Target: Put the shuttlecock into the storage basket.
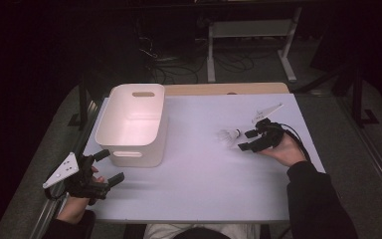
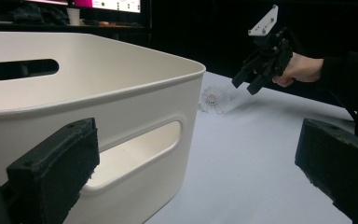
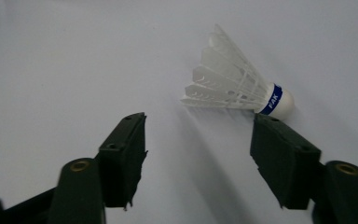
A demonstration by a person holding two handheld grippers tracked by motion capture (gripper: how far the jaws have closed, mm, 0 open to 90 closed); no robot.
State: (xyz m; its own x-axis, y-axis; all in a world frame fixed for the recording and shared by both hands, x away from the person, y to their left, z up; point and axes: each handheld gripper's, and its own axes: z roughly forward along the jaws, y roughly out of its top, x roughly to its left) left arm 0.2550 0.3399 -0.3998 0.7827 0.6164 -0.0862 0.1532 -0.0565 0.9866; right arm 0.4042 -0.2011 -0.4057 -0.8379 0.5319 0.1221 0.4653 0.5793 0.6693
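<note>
- The shuttlecock (image 1: 230,134) lies on its side on the white table (image 1: 204,189), right of the middle, with its feathered skirt toward the bin and its cork end toward the right tool (image 1: 251,139).
- In the right gripper view the shuttlecock (image 3: 235,88) shows white feathers, a blue band with lettering and a rounded white cork; it lies just beyond the jaw tips, and the cork sits just by the tip of the jaw on the right of that view.
- The right tool (image 3: 198,135) has its jaws partly open and grips nothing; the shuttlecock is not between the pads, and bare table shows in the gap.
- A person's right hand (image 1: 286,149) holds this tool low over the table, jaws aimed at the shuttlecock; from the left gripper view the same tool (image 2: 247,84) hangs tilted down just above and beside the shuttlecock (image 2: 213,100).
- The white plastic bin (image 1: 134,124) stands on the left part of the table, upright, with a slot handle in each end wall, well apart from the shuttlecock.
- The left tool (image 1: 110,167) is at the near left corner of the table, just in front of the bin's near wall, in the person's left hand (image 1: 77,204).
- Its jaws stand wide open and hold nothing; in its own view the bin (image 2: 121,107) rises right behind the left jaw.
</note>
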